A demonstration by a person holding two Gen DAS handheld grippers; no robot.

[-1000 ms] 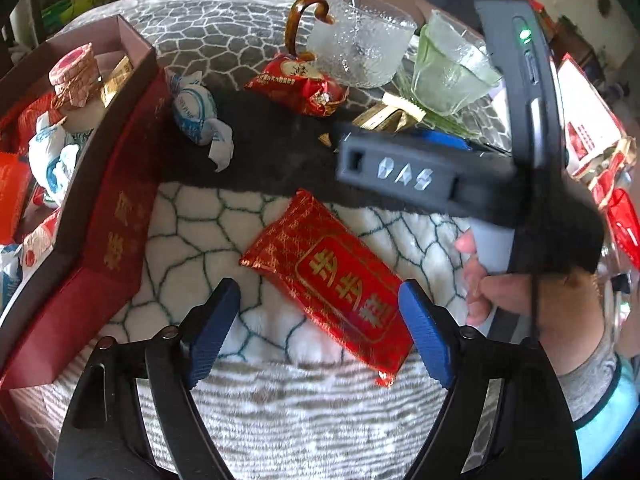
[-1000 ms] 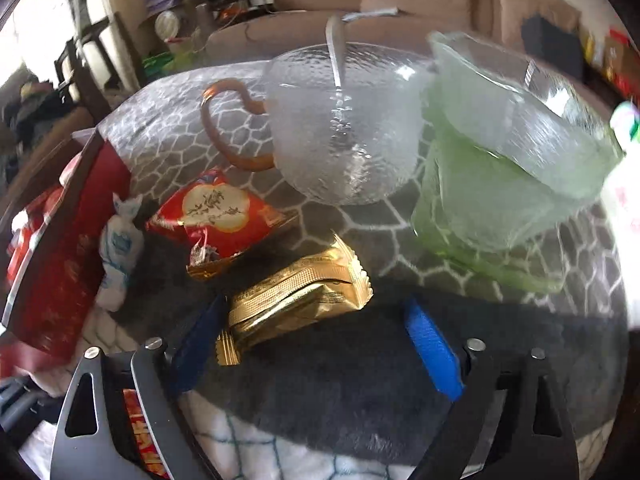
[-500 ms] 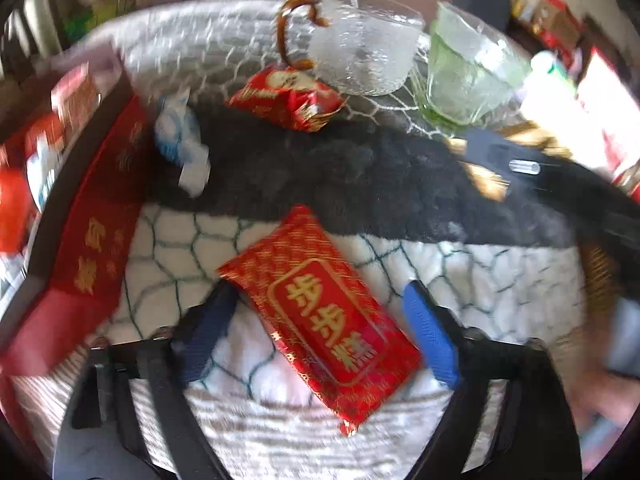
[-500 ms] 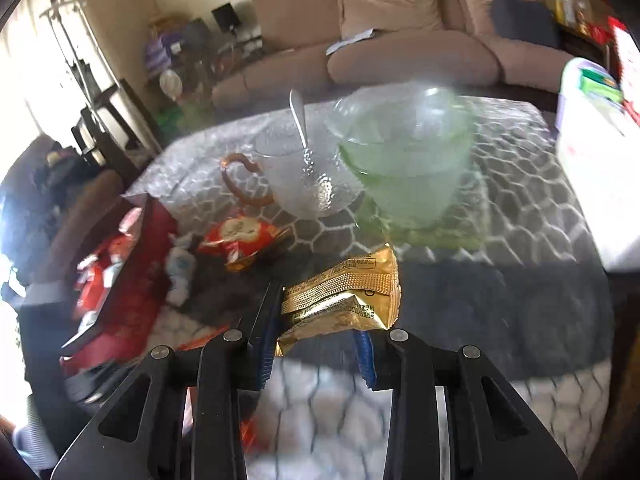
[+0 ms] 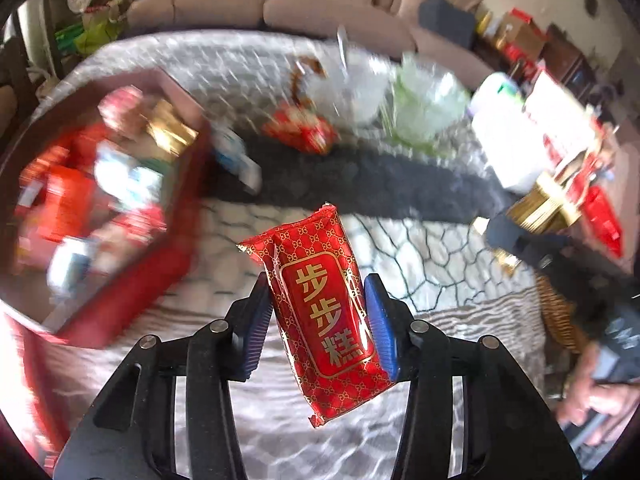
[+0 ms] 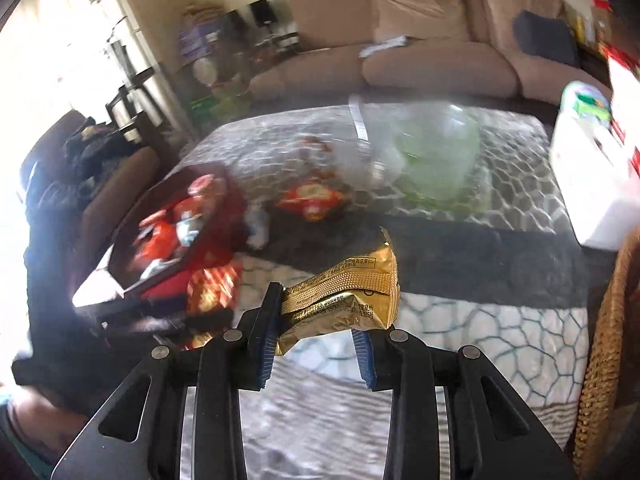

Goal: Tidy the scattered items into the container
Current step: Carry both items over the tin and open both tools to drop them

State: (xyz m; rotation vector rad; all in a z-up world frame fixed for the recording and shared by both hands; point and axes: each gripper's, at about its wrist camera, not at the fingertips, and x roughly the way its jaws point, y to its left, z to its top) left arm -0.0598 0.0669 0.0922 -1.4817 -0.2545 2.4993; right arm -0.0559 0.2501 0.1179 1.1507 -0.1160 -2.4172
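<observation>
My left gripper (image 5: 320, 308) is shut on a red packet with gold characters (image 5: 320, 304) and holds it above the table. My right gripper (image 6: 320, 320) is shut on a gold foil packet (image 6: 348, 296), also lifted; it shows in the left wrist view (image 5: 540, 208) at the right. The red container box (image 5: 132, 272) with several snacks in it stands at the left, and shows in the right wrist view (image 6: 176, 224). A red round-label snack (image 5: 300, 132) and a white-blue candy (image 5: 236, 156) lie on the table beyond.
A clear glass cup with a spoon (image 5: 348, 84) and a green glass bowl (image 5: 428, 100) stand at the back. A white box (image 6: 592, 184) and a wicker basket (image 6: 608, 344) are at the right. A sofa (image 6: 420, 52) is behind the table.
My left gripper closed on the red packet and lifted it off the table. My right gripper closed on the gold packet, lifted it and pulled back to the right.
</observation>
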